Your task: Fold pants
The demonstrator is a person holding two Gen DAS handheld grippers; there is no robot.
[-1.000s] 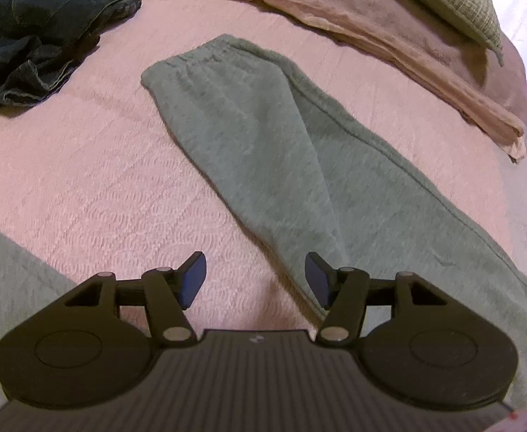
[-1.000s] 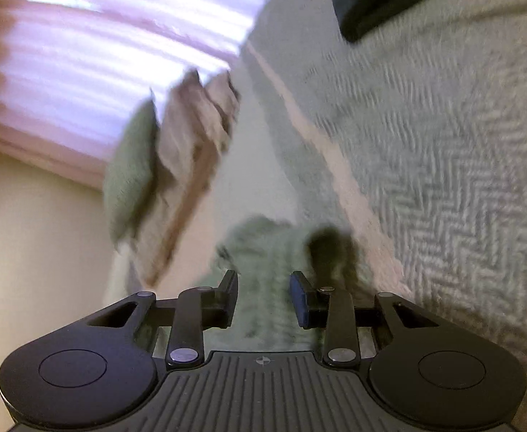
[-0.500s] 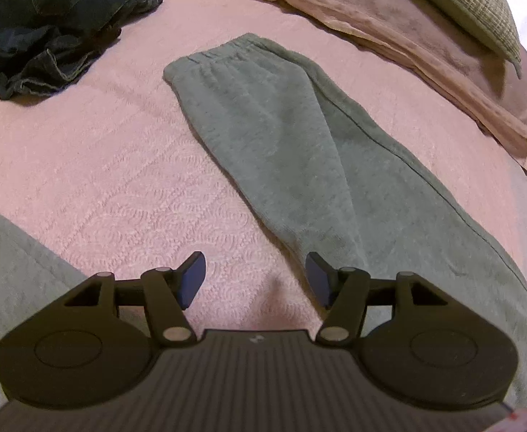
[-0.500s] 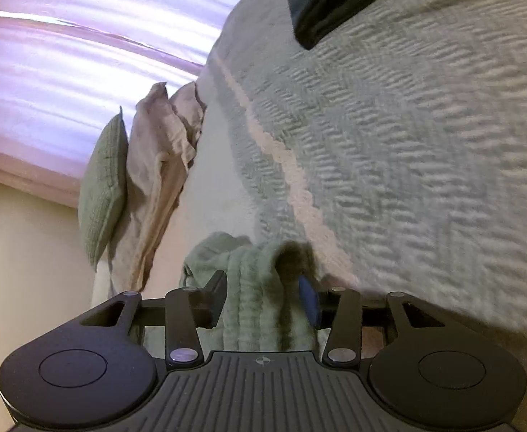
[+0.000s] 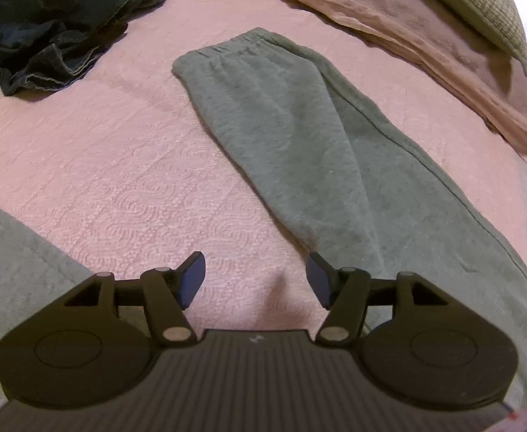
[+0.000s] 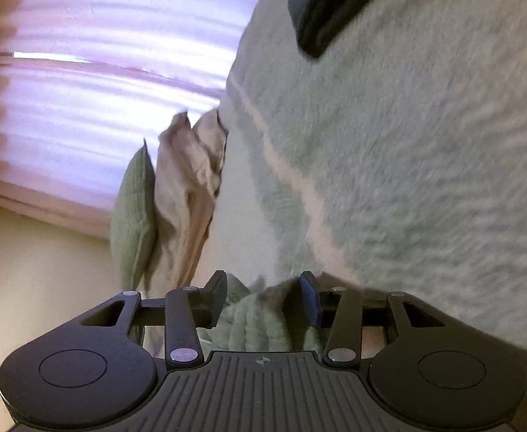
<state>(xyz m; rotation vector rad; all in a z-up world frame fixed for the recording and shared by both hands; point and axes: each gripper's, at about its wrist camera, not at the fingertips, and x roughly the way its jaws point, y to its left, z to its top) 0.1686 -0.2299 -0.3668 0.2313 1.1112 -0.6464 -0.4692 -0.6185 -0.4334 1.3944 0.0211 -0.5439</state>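
- The grey-green pants [image 5: 299,136] are seen lying flat on the pink bedspread [image 5: 101,165], already folded lengthwise, one leg stacked on the other, the waistband at the far end.
- The remaining crosswise folds, bringing the cuff end toward the waistband, are judged not yet done.
- The left gripper [image 5: 255,280] is held over the near edge of the pants with its jaws apart and nothing between them.
- In the right wrist view, a bunched part of the pants [image 6: 259,320] lies between the fingers of the right gripper [image 6: 261,298]; the jaws stand parted, and a firm pinch cannot be confirmed.
- Dark jeans [image 5: 47,25] are heaped well apart; pillows [image 5: 443,46] lie beyond.
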